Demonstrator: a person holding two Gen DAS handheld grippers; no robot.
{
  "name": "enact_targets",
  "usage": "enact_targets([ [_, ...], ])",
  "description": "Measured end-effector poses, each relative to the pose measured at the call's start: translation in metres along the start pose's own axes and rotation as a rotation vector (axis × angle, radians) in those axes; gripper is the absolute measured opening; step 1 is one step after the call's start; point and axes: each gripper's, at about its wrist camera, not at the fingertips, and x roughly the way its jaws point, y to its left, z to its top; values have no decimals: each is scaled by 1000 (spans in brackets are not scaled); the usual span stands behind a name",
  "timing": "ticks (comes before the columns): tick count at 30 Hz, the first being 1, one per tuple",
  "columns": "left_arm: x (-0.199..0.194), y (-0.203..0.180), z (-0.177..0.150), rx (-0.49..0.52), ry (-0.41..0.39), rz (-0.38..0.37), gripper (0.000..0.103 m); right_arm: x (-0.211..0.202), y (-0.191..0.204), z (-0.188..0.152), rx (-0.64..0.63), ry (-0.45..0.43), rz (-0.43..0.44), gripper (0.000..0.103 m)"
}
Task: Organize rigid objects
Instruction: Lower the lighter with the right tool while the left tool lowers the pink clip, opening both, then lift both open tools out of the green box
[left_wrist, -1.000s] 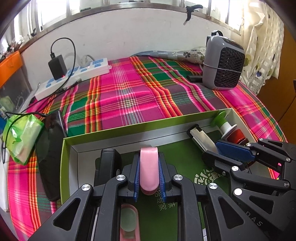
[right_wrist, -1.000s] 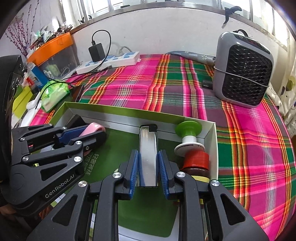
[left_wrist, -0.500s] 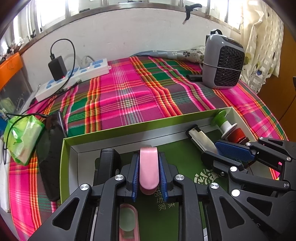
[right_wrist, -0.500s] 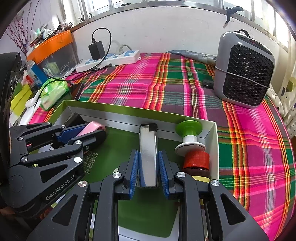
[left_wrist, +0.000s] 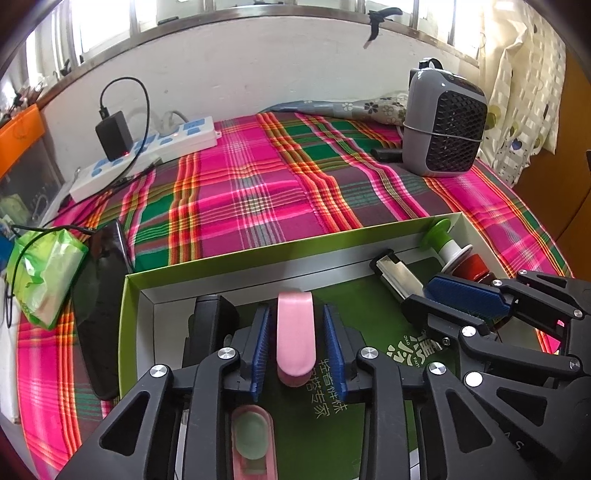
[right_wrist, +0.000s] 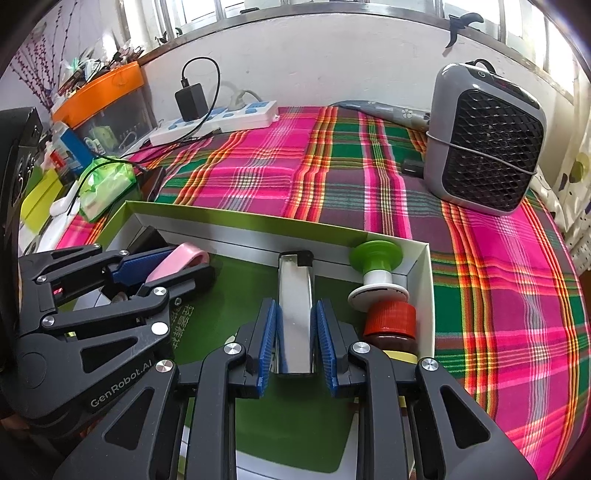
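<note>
Green cardboard forms the box (left_wrist: 207, 264) that sits on a plaid cloth (left_wrist: 251, 184), and both claws reach into it side by side. The left gripper (left_wrist: 295, 347) has its blue pads (left_wrist: 260, 345) parted, standing just clear of a pink clip (left_wrist: 295, 336) that lies between them over the green floor of the box; gaps show on both sides, so it is open around the clip rather than pinching it. A black block (left_wrist: 210, 317) lies in the box just to the clip's left. The right gripper (right_wrist: 295, 339) has its pads (right_wrist: 266, 341) spread on either side of a silver lighter (right_wrist: 295, 314) with a black cap, which lies lengthwise on the floor pointing at the far wall; narrow gaps show there too, so it is open as well. Just right of the lighter, in the box's right end, a green and white spool (right_wrist: 376, 269) stands upright, with a red-capped bottle (right_wrist: 391, 325) nearer the camera beside it. Beyond the box on the cloth stand a grey heater (right_wrist: 484, 144) and a white power strip (right_wrist: 218, 120).
</note>
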Motion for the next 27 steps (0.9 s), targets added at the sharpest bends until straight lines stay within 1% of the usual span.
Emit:
enact_targets([
  [5,-2,1,-2,-8,4,8,31,-2,-1,0,3,-10,-5,24],
  [11,-14,2,-5,-20,-19,-2,31,-10,0,-2,8,-29,-12,24],
  [15,-23,4,-7,-36,-27,-9,31,-16,1,-4,2,-43,-18,36],
  [18,-35,2,-10,-29,-61,14,31,-21,3,-5,1,-53,-19,36],
  [21,-46,3,-12,-43,-75,-11,31,-26,4,-7,5,-60,-20,37],
  [25,-58,3,-18,-54,-88,-9,31,-33,8,-10,9,-72,-19,37],
  [27,-64,2,-21,-50,-99,9,31,-39,9,-12,10,-81,-18,37],
])
